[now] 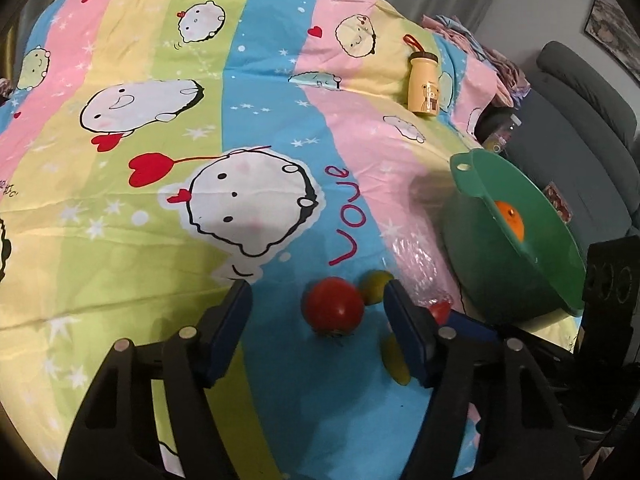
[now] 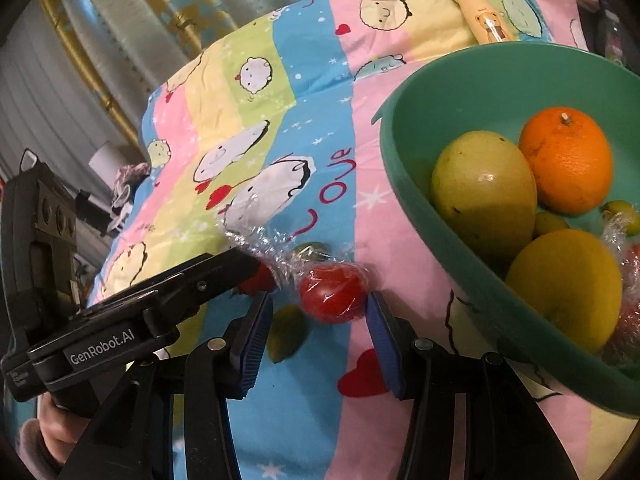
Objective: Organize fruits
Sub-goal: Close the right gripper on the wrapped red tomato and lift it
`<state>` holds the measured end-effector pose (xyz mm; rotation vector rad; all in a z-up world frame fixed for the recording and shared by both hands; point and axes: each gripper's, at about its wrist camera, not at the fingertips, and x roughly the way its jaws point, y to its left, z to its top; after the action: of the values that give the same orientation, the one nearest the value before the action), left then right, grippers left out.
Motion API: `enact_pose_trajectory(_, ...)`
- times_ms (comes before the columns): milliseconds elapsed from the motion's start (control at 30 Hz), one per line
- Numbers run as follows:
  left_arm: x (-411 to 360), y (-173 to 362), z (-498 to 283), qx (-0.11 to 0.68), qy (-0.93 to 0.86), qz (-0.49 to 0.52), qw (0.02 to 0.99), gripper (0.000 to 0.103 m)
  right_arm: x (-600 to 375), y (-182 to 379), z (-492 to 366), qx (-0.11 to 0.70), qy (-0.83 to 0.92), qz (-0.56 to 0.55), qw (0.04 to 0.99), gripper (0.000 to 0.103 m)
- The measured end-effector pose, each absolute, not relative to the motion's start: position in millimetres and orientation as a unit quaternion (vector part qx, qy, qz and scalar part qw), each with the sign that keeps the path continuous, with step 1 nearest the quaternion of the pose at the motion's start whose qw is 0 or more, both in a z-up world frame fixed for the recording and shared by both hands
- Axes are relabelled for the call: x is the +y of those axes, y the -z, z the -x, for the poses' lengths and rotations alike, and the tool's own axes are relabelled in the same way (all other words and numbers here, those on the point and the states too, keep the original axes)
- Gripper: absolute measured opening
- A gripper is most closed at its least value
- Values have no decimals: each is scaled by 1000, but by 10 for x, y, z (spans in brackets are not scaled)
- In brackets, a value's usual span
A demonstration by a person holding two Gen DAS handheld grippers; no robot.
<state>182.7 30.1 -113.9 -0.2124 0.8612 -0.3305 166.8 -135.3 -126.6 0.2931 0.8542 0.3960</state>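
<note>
Both grippers gape empty: left gripper (image 1: pixel 316 320) brackets the bare tomato (image 1: pixel 334 306), right gripper (image 2: pixel 316 320) the wrapped tomato (image 2: pixel 334 300); squeeze next, then green bowl (image 2: pixel 420 200).

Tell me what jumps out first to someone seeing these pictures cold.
The loud pastel-striped cartoon bedsheet fills both views. On its right sits a round green plastic bowl holding a bright orange and two big yellow-green fruits. Close in front, a red tomato in clear plastic wrap lies just ahead of the open right hand-held gripper, while a bare red tomato lies between the fingers of the open left hand-held gripper.
</note>
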Motion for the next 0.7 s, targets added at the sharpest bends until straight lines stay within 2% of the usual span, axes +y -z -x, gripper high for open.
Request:
enact_pose_trajectory(100, 341, 1166, -1891, 429, 175, 110, 879, 57, -1347, 1270, -1702, 409, -180, -145, 883, 47)
enact_pose_trajectory(267, 288, 1189, -1906, 437, 199, 77, 874, 55, -1355, 1278, -1741, 410, -180, -151, 882, 46)
enact_pose_trajectory(367, 265, 1196, -1904, 435, 202, 59, 876, 56, -1464, 1307, -1767, 410, -182, -179, 876, 36)
enact_pose_trajectory(467, 219, 1217, -1911, 433, 203, 47, 877, 55, -1447, 1297, -1760, 410, -183, -177, 876, 36)
enact_pose_trajectory(600, 123, 1243, -1904, 430, 187, 7, 883, 42, -1464, 1291, -1746, 405, -188, -183, 876, 36)
enact_pose_trajectory(700, 127, 1247, -1922, 428, 181, 5, 885, 38, -1482, 1299, -1739, 401, -193, -188, 876, 36)
